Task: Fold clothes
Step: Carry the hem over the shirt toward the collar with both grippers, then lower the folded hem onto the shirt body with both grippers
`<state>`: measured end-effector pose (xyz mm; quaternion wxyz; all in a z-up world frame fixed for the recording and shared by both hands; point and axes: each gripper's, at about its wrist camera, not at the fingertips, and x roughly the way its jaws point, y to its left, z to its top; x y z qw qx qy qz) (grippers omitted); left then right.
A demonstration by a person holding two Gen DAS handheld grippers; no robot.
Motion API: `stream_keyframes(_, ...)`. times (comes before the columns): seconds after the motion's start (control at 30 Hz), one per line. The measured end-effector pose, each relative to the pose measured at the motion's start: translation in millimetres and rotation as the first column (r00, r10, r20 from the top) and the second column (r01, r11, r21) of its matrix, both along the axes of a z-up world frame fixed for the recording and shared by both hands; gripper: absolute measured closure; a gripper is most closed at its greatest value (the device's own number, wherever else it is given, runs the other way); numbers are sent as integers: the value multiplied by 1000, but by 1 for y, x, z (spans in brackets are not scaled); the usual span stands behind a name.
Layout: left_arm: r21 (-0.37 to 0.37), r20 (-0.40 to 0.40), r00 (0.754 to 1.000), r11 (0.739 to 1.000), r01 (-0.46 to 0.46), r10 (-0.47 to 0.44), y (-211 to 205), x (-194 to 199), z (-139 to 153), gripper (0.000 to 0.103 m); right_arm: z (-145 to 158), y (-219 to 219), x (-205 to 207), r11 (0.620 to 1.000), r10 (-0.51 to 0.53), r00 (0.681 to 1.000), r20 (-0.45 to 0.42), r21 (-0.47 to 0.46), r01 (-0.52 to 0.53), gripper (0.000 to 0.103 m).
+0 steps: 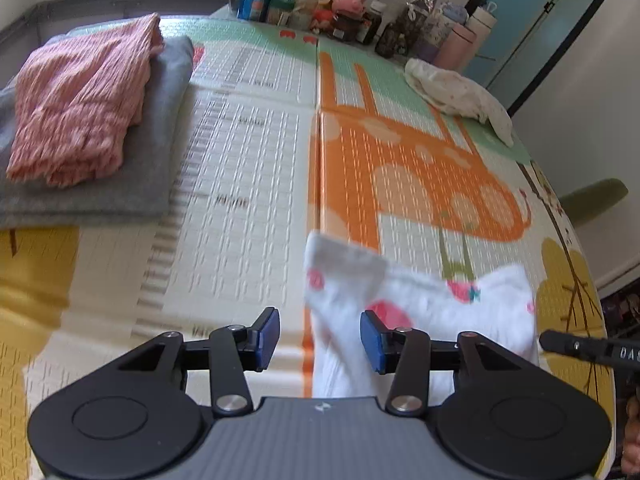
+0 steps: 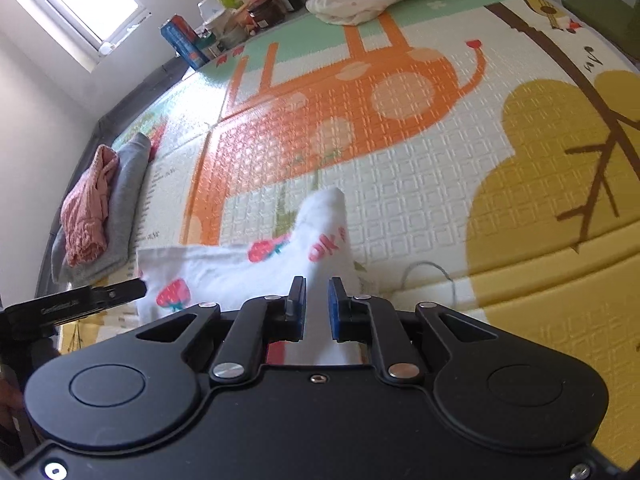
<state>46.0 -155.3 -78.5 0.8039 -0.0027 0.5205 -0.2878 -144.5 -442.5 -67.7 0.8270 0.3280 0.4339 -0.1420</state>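
Right gripper [image 2: 317,307] is clamped on the strawberry-print white garment [image 2: 256,268] at lower centre; the left gripper [image 1: 320,336], jaws apart, seems empty through the blur.

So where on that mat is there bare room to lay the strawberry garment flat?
The mat's middle is bare, between the pink-and-grey folded stack and the cream garment. The far edge is crowded with bottles and boxes.

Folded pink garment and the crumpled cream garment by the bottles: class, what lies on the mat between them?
In the left wrist view, only bare play mat lies between the pink garment and the cream garment.
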Motion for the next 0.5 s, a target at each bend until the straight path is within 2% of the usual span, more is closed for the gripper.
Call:
stream_keyframes(0.3,27,0,994,994,109,-109,10,-30,-4,54,-2,7,-22,1000,22,1000,-14,19,-22,87)
stream_keyframes(0.4,40,-4,992,991,128,-128,10,-35,-8,53,-3,9,-27,999,32,999,-17,22,-31,80)
stream_keyframes(0.5,44,-12,991,990,137,-137,9,-39,-12,53,-6,12,-31,999,41,999,-24,26,-40,78)
